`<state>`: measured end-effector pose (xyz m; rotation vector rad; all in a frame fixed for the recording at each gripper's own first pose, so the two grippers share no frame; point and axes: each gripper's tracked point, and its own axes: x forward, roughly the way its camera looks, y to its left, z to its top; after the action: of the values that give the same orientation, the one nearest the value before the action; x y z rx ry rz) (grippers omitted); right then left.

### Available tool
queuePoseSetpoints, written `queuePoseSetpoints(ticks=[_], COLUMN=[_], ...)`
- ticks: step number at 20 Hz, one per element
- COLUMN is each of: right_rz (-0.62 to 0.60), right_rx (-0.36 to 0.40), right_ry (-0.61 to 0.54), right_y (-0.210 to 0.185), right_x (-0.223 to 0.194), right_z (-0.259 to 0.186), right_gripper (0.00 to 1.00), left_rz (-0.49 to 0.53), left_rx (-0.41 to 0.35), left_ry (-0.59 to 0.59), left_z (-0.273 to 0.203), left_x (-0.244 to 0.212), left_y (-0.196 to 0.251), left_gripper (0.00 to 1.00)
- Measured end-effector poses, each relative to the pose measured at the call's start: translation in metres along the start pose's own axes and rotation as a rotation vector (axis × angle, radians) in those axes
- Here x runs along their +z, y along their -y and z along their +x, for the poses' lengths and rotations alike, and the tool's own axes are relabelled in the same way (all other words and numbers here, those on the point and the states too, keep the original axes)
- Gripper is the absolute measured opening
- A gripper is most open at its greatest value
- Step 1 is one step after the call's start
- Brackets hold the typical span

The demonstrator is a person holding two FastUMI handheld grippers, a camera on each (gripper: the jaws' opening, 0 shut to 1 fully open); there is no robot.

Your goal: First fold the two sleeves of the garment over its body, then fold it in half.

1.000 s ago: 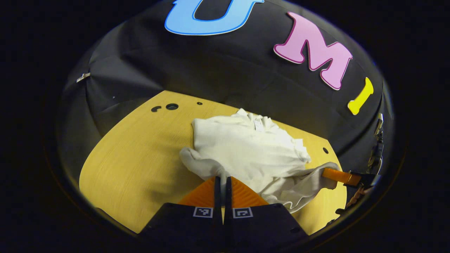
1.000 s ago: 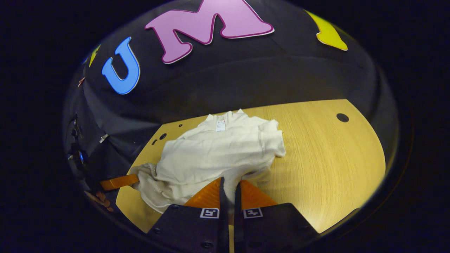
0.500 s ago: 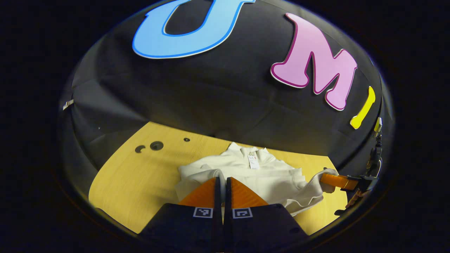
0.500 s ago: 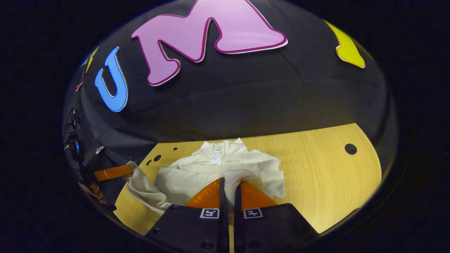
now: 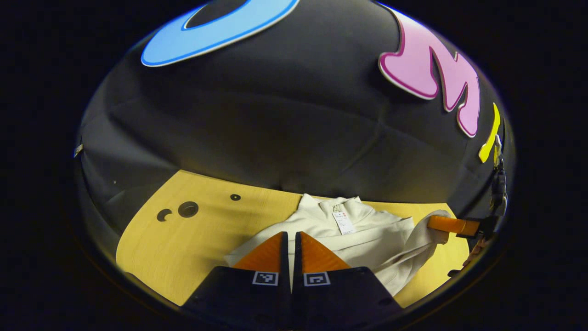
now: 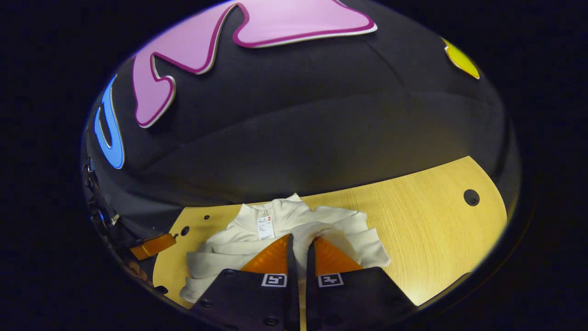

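Note:
A cream garment [image 5: 367, 236] lies bunched on the yellow table [image 5: 183, 243], its collar and tag [image 5: 342, 221] toward the wall. My left gripper [image 5: 290, 235] is shut low over the garment's near edge, with cloth spreading out from behind both fingers. Off to the right, the right gripper [image 5: 452, 225] has a fold of cloth at its tip. In the right gripper view, my right gripper [image 6: 301, 239] is shut on a pinch of the garment [image 6: 335, 225] that bulges between its fingertips, just short of the tag [image 6: 265, 227]. The left gripper [image 6: 154, 246] shows at the far left.
The black cloth wall rises close behind the garment. Round holes sit in the table top at the left [image 5: 187, 209] and the far right [image 6: 471, 197]. Bare table [image 6: 427, 225] stretches to the right of the garment.
Both grippers have carried the garment's near edge forward and down toward the collar, so the lower half now lies over the upper half. The wall has come much closer.

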<state>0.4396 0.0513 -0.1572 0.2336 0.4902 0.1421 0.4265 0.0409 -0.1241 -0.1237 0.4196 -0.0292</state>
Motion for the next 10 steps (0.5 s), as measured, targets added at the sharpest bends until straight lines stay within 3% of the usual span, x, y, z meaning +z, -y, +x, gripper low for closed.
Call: queuePoseSetpoints(ticks=[5, 6, 7, 8, 10], right_rz=[-0.011, -0.004, 0.003, 0.008, 0.008], right_rx=[-0.045, -0.053, -0.066, -0.076, -0.066], right_ry=[-0.032, -0.045, -0.060, -0.079, -0.123], right_y=[0.000, 0.002, 0.004, 0.006, 0.005], right_x=[-0.013, -0.021, -0.028, -0.036, -0.049], right_z=[0.048, 0.058, 0.064, 0.068, 0.066], right_gripper=[0.10, 0.10, 0.00, 0.16, 0.26], left_rz=[0.045, 0.047, 0.045, 0.044, 0.051], left_rx=[-0.032, -0.031, -0.026, -0.019, -0.006], left_ry=[-0.035, -0.032, -0.029, -0.033, -0.052], left_z=[0.027, 0.031, 0.034, 0.036, 0.034], left_x=[-0.013, -0.014, -0.014, -0.017, -0.023], left_y=[0.012, 0.011, 0.010, 0.008, 0.005], left_gripper=[0.06, 0.01, 0.06, 0.06, 0.07])
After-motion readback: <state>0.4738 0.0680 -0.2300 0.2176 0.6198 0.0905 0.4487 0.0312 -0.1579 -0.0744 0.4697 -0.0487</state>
